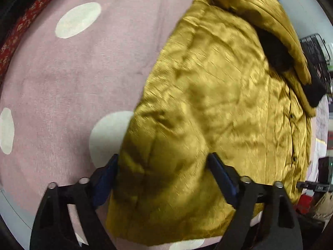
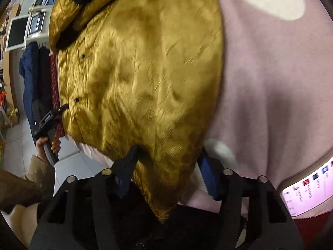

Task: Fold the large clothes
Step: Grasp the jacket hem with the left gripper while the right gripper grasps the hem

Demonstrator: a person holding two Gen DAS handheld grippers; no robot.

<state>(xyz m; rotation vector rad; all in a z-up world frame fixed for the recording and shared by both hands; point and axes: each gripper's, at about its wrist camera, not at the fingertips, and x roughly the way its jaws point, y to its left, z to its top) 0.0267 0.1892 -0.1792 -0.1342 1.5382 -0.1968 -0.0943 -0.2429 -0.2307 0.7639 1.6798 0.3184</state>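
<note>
Pale tiled floor [image 2: 68, 166]; wooden shelving [image 2: 9, 62] behind

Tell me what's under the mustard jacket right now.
The mustard jacket lies on a pink blanket with white dots; one dot is partly covered by its edge. Whatever lies beneath the jacket's middle is hidden.
</note>
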